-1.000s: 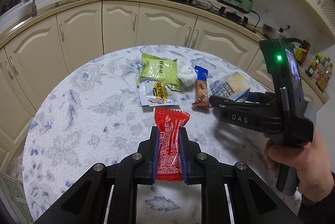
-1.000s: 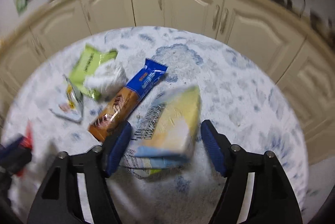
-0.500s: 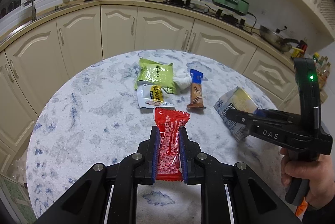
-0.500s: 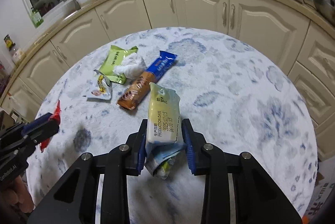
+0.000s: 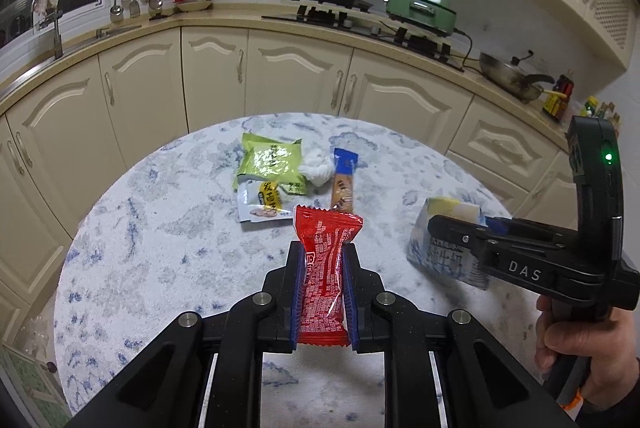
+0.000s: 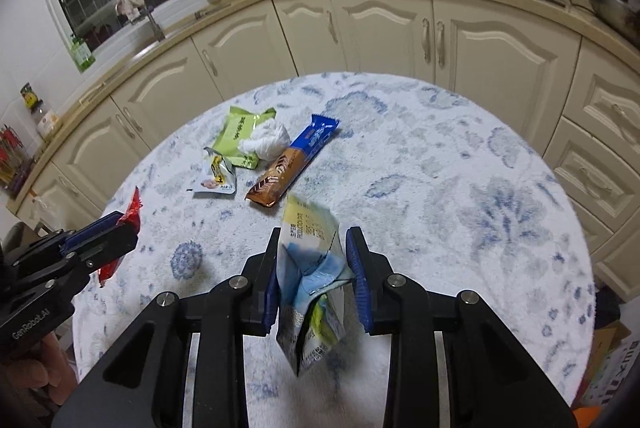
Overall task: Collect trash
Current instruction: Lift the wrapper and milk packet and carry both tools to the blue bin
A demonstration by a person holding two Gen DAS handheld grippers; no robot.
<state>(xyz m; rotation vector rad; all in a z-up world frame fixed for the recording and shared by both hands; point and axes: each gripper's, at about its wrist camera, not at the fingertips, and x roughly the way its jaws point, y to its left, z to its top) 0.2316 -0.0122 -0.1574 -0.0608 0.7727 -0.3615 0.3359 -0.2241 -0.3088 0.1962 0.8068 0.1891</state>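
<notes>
Trash is split between the two grippers and the round table [image 5: 152, 228]. The red wrapper [image 5: 326, 268] stands clamped between the blue pads of the left gripper [image 5: 323, 292], its crimped top edge poking out past the fingertips, lifted clear of the tabletop. The right gripper [image 6: 316, 268] has just been closing its jaws, and a crumpled blue-and-yellow packet [image 6: 310, 268] sits squeezed between the pads, its lower end hanging below them; it looks clear of the table, though the blur there makes that hard to say for sure. A hand [image 5: 580, 352] grips the right gripper's handle at the right edge of the left wrist view.

Still lying on the table, in a loose cluster toward the far side: a green packet [image 5: 272, 162], a small white-and-yellow sachet [image 5: 262, 204] overlapping its near edge, a crumpled white tissue [image 5: 318, 168] just beside the green packet, and a brown-and-blue bar wrapper [image 5: 344, 184] touching the tissue. Cream cabinets [image 5: 296, 76] curve behind the table.
</notes>
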